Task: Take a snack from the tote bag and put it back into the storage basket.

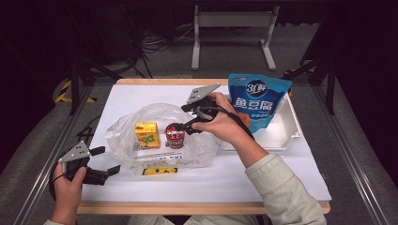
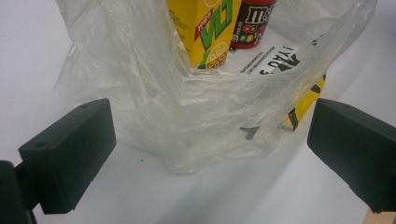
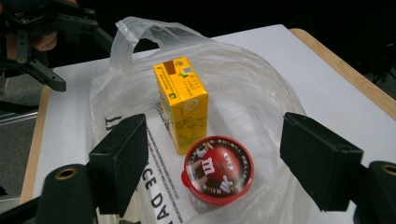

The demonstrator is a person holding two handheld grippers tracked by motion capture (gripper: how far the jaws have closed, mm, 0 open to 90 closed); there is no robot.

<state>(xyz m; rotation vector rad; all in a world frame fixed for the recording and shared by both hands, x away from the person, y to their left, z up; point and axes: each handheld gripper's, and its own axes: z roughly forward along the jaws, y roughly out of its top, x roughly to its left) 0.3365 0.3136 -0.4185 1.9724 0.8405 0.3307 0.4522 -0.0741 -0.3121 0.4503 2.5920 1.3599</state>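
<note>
A clear plastic bag [image 1: 159, 136] lies open on the white table [image 1: 263, 173]. Inside it stand a yellow juice box [image 1: 147, 135] and a red M&M's tub [image 1: 174, 135]. My right gripper [image 1: 184, 119] reaches into the bag's mouth, open, its jaws on either side of the tub [image 3: 218, 170] without touching it; the juice box [image 3: 182, 102] stands just beyond. My left gripper [image 1: 107, 160] sits open at the table's front left corner, facing the bag's edge [image 2: 210, 116] with nothing between its jaws. The left gripper view shows the juice box [image 2: 210, 32] and tub [image 2: 252, 23] through the plastic.
A blue snack pouch [image 1: 257, 101] stands upright in a white tray [image 1: 288, 133] at the right. A small yellow and black item [image 1: 159, 171] lies at the bag's front edge. The table's wooden rim [image 1: 202, 207] runs along the front.
</note>
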